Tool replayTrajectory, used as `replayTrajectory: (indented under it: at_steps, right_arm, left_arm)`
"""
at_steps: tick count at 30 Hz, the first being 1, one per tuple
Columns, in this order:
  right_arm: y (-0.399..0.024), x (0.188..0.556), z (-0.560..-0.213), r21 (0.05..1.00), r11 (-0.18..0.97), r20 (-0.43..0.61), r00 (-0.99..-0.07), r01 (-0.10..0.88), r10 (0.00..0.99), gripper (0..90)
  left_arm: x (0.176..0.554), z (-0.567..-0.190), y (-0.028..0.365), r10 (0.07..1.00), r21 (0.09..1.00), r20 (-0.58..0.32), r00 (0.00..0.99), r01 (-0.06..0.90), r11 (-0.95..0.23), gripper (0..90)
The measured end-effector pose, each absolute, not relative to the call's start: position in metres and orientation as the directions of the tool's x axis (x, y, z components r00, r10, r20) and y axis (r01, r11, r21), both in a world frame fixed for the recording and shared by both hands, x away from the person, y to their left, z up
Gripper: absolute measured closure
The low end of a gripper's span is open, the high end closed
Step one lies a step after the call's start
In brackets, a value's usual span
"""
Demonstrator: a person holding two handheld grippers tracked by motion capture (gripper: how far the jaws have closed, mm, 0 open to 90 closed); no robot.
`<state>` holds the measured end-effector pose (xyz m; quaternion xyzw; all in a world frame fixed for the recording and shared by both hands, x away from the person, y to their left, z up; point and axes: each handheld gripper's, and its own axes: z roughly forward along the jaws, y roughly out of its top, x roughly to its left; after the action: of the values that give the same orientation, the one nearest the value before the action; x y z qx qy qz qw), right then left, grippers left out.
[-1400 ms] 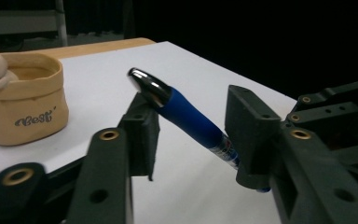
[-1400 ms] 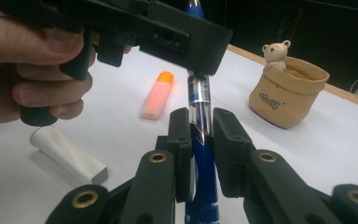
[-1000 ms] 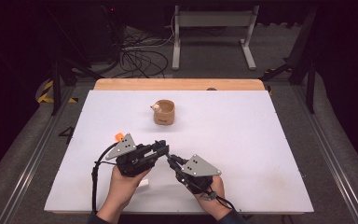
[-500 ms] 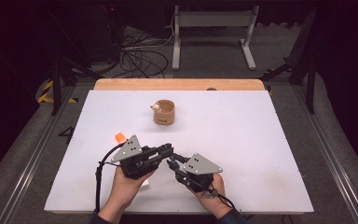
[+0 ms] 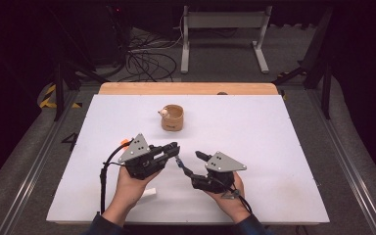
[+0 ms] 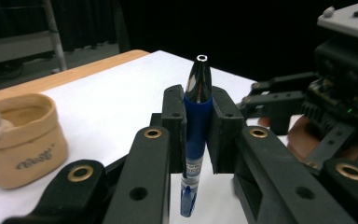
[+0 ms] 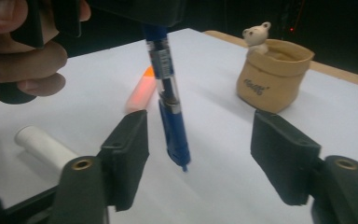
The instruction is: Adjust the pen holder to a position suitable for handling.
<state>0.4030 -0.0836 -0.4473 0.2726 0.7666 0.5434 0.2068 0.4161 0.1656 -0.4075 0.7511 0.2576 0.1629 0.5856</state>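
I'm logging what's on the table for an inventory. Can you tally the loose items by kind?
Pens: 1, blue pen clamped in the left gripper
Holder pots: 1, tan pot with a small bear
Orange cylinders: 1
White cylinders: 1
Total: 4

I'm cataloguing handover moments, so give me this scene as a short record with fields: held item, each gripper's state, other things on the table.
held item: blue ballpoint pen with clear barrel
left gripper: shut on the pen, chrome tip pointing away from its camera
right gripper: jaws have just been opening, either side of the pen's clip end without touching
container: tan fabric-look pot with small bear figure, far centre of the white table
other items: orange marker, white cylinder, lying near the left hand
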Motion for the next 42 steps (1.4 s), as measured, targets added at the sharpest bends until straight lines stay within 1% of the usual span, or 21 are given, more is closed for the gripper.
replayTrajectory:
  at_steps: [4,6,9,12,19,27,35,42]
  right_arm:
    - [-0.092,0.407,-0.444,0.947,0.255,-0.019,-0.76,0.195,0.65,24.7]
    - [-0.097,0.408,-0.443,0.947,0.254,-0.017,-0.757,0.197,0.653,21.7]
    - [-0.105,0.41,-0.44,0.947,0.247,-0.011,-0.75,0.204,0.661,18.2]
    - [-0.114,0.412,-0.437,0.953,0.217,0.012,-0.741,0.212,0.671,16.0]
    - [-0.134,0.416,-0.428,0.96,0.196,0.007,-0.716,0.2,0.698,8.5]
    - [-0.145,0.418,-0.425,0.961,0.191,0.006,-0.705,0.2,0.71,6.3]
    - [-0.152,0.42,-0.423,0.959,0.192,0.006,-0.693,0.209,0.721,6.1]
    - [-0.157,0.421,-0.423,0.959,0.194,0.001,-0.684,0.208,0.73,6.4]
  left_arm:
    - [0.422,-0.403,0.167,0.581,0.963,-0.063,0.811,0.203,-0.178,79.7]
    - [0.424,-0.4,0.167,0.587,0.963,-0.051,0.808,0.196,-0.187,79.7]
    - [0.429,-0.398,0.167,0.592,0.964,-0.048,0.804,0.193,-0.184,79.7]
    - [0.432,-0.395,0.166,0.6,0.966,-0.045,0.798,0.188,-0.178,79.6]
    - [0.44,-0.386,0.164,0.611,0.968,-0.01,0.792,0.161,-0.193,79.6]
    - [0.455,-0.378,0.164,0.631,0.968,0.01,0.776,0.152,-0.202,79.6]
    - [0.474,-0.37,0.165,0.653,0.972,0.053,0.755,0.112,-0.208,79.6]
    - [0.494,-0.363,0.164,0.674,0.976,0.041,0.738,0.115,-0.185,79.6]
